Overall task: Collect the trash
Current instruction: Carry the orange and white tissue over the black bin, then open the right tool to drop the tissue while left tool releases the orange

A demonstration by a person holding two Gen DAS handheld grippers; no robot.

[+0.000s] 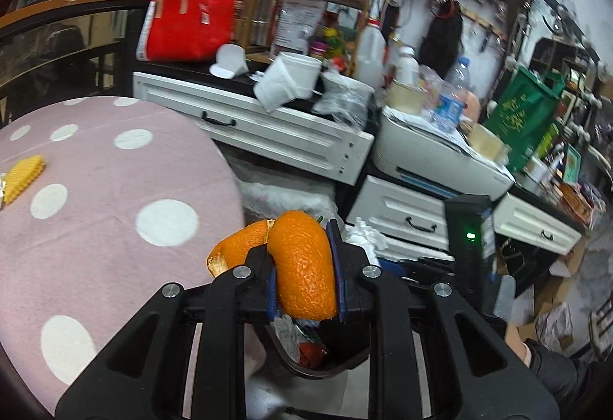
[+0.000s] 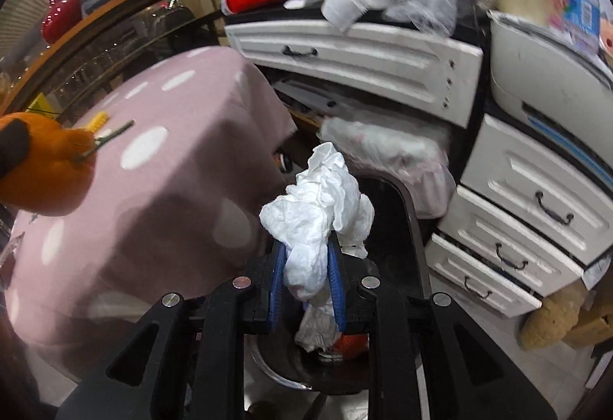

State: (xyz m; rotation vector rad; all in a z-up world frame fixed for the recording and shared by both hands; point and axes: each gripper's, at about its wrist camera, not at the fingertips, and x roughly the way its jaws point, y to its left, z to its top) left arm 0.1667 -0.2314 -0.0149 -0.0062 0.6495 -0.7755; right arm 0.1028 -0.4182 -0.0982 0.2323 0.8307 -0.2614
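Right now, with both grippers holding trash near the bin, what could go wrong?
1. The orange peel sticks far out of the left gripper; it might catch the dark bin's rim and fall outside.
2. The crumpled tissue in the right gripper hangs loose; part could cling to the blue pads after release.

The left tongs [image 1: 304,266] clamp a curled orange peel [image 1: 302,263] between blue pads above a dark bin [image 1: 325,362] holding crumpled trash, just beside the pink polka-dot worktop [image 1: 95,209] carrying a yellow wafer-like piece [image 1: 23,176].
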